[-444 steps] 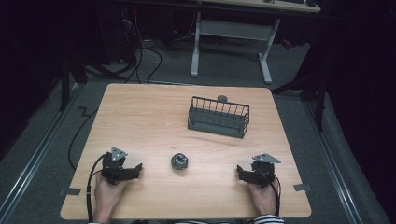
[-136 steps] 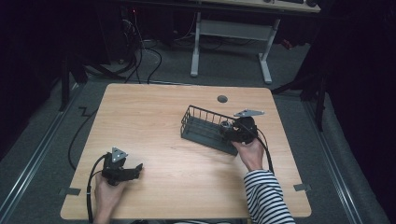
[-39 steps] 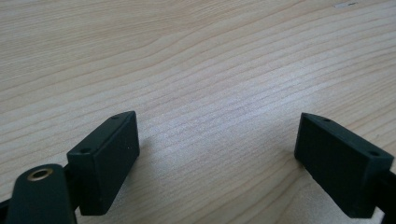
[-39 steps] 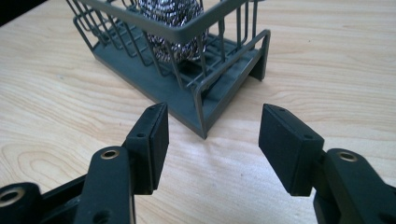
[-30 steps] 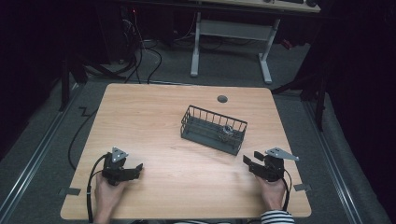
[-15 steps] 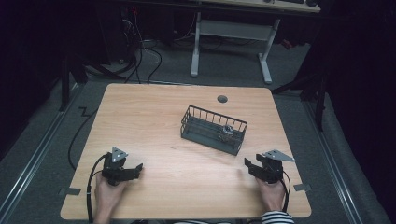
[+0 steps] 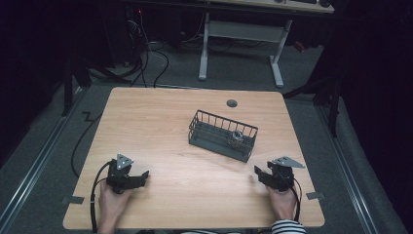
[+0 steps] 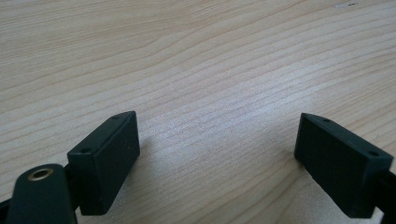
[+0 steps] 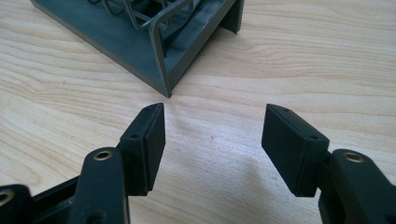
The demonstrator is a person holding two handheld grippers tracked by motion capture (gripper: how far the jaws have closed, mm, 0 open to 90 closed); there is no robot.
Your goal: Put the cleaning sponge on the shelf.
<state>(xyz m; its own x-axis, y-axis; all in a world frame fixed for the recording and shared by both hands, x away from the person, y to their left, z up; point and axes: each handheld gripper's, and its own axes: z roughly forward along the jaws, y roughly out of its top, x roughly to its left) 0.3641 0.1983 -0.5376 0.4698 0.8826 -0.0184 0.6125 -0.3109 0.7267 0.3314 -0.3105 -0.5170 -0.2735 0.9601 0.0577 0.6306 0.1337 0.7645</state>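
Observation:
A dark wire basket (image 7: 221,135) stands a little right of the table's middle, turned at an angle. Inside it, toward its right end, lies a small round dark-and-silver object (image 7: 236,138). My right gripper (image 7: 259,174) rests open on the wood near the front right, just short of the basket's near corner (image 9: 163,70), with nothing between its jaws (image 9: 212,140). My left gripper (image 7: 141,176) rests open at the front left, and bare wood lies between its jaws (image 8: 217,163).
A round cable grommet (image 7: 232,103) sits in the wooden table (image 7: 160,122) near its far edge. Cables trail from both grippers off the front edge. A white desk frame (image 7: 238,34) stands on the floor beyond the table.
Since 4.5 s ago my right gripper has left the basket and come back to the front right; over the last second it settled slightly lower. The small object, earlier on the table, lies in the basket.

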